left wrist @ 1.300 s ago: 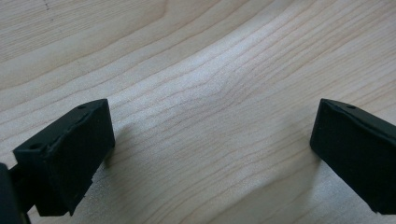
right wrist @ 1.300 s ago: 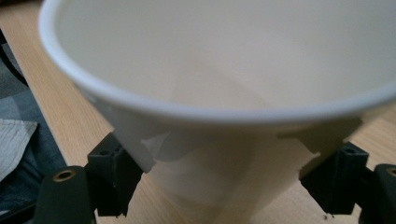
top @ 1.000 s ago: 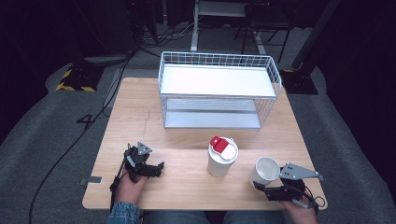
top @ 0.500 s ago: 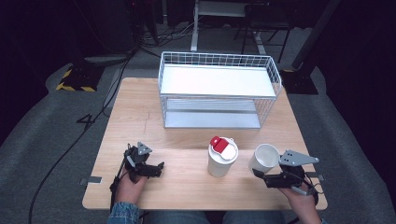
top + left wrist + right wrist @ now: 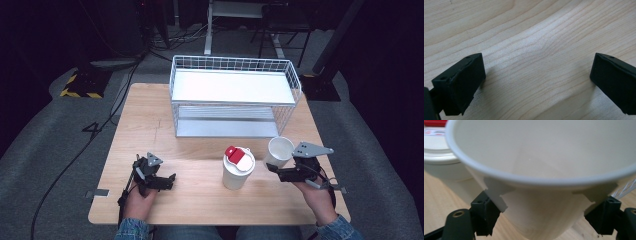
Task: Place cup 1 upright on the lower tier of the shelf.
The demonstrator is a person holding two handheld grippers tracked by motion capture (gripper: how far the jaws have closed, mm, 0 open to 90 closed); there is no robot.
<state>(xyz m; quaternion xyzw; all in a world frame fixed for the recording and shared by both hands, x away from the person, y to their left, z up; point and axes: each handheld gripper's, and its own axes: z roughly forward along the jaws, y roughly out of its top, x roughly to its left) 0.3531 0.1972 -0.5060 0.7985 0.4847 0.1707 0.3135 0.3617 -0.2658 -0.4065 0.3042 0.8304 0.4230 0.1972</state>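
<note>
Right gripper (image 5: 274, 170) is clamped on the empty cup (image 5: 278, 151) near the table's (image 5: 200, 200) right edge, so keep it upright and clear of the lidded cup (image 5: 238, 167), while the left gripper (image 5: 167, 181) sits open.

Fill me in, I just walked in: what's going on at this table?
A person works with a gripper in each hand. The right gripper is shut on an open white cup, lifted beside a lidded cup in front of a wire rack. The left gripper rests open on the wooden table, holding nothing.
</note>
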